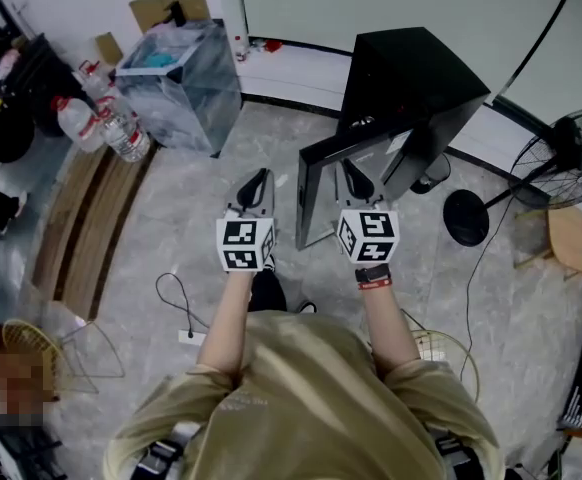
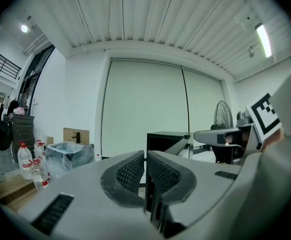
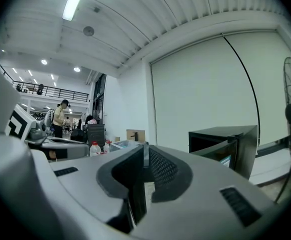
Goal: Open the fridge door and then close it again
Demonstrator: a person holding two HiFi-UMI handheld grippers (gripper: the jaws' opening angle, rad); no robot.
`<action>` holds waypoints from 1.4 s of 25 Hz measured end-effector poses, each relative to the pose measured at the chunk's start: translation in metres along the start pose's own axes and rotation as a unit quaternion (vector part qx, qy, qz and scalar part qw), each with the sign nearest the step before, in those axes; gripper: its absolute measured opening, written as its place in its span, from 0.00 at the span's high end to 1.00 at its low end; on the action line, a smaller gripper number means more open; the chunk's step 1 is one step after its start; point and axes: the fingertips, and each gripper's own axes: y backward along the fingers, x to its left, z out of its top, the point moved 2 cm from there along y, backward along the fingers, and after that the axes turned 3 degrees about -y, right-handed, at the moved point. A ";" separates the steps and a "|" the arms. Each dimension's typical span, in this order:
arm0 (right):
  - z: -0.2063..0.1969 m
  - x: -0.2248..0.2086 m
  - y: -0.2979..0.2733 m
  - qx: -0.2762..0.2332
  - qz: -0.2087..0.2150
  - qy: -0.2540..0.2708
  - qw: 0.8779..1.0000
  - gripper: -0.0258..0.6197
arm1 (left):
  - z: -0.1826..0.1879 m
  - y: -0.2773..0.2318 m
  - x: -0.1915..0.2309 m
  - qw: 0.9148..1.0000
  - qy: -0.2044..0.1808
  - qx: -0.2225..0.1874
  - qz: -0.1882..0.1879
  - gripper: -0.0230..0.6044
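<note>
Close below, holds left claw (image 1: pixel 255 186) and right claw (image 1: pixel 355 180) out level, side by side, each pinched almost shut on nothing, likely because neither needs a grip for a door that can simply be pushed. Finds fridge (image 1: pixel 421 78) standing on the floor (image 1: pixel 171 218) just ahead, its door (image 1: pixel 326 198) swung ajar beside the right claw, so judged opened, with closing yet to come. Reads no brand anywhere: only black-and-white squares on the marker cubes (image 1: pixel 245 244) and a pale label (image 3: pixel 226 160) on the door, too small to read.
</note>
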 end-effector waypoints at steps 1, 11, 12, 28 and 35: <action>0.000 0.000 0.000 0.001 0.000 0.003 1.000 0.88 | -0.001 0.000 0.000 1.000 0.001 0.001 -0.001 0.90; 0.000 -0.002 -0.007 0.028 0.022 0.043 0.998 0.88 | -0.018 -0.003 -0.005 0.999 0.008 0.029 -0.010 0.90; 0.001 -0.001 -0.008 0.032 0.031 0.055 0.997 0.88 | -0.021 -0.005 -0.007 0.999 0.009 0.032 -0.014 0.90; -0.029 -0.002 -0.055 0.191 0.211 0.416 0.864 0.64 | -0.114 -0.038 -0.023 0.986 0.060 0.146 -0.049 0.83; -0.044 -0.002 -0.066 0.243 0.268 0.501 0.786 0.53 | -0.151 -0.051 -0.035 0.975 0.093 0.191 -0.068 0.73</action>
